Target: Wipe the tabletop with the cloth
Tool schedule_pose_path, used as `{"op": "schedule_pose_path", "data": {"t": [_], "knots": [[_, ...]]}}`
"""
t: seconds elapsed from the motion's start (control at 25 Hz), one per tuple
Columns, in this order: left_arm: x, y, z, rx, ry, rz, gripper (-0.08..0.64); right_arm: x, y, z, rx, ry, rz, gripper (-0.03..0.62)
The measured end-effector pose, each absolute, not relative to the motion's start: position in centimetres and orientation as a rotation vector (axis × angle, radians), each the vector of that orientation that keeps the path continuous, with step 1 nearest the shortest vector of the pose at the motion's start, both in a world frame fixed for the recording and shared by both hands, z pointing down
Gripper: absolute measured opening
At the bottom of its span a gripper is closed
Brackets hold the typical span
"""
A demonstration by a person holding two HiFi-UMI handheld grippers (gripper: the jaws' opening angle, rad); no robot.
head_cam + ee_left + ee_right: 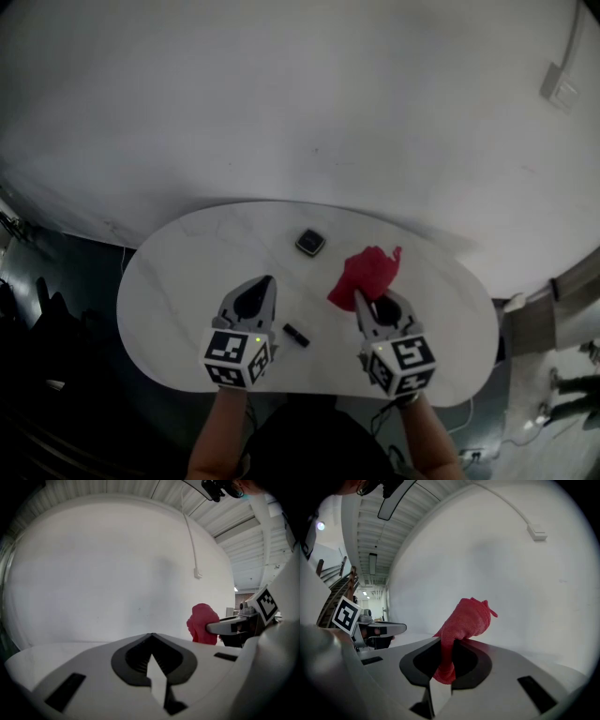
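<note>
Both forearms reach in over the near edge of the oval white counter [178,272], side by side and well apart, each claw aimed at the far edge and tipped slightly down. The left claw [269,279] has its jaws pressed together with nothing between them. The right claw [358,296] is clamped on the red cloth [368,271], which bunches up ahead of its tips over the right half of the counter; whether the cloth touches the surface I cannot tell. A small dark square object [310,242] sits near the middle, just left of the cloth, and a short black bar [296,334] lies between the two claws near the front edge. The left end of the counter is bare, as is the far strip along the white wall [300,94] and the right end beyond the cloth.
</note>
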State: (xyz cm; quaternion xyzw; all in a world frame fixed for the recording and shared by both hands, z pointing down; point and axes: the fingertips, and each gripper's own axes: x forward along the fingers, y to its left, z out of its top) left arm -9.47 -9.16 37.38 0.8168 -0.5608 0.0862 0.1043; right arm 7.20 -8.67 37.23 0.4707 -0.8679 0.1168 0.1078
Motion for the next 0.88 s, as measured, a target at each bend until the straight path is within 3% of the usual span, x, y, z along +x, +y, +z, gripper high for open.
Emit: {"op": "schedule_pose_path", "data": {"t": [0.88], "knots": [[-8.3, -8.6, 37.0, 2.407, -1.648, 0.209, 0.002, 7.6, -7.8, 36.0, 1.386, -2.568, 0.291, 0.046]]}}
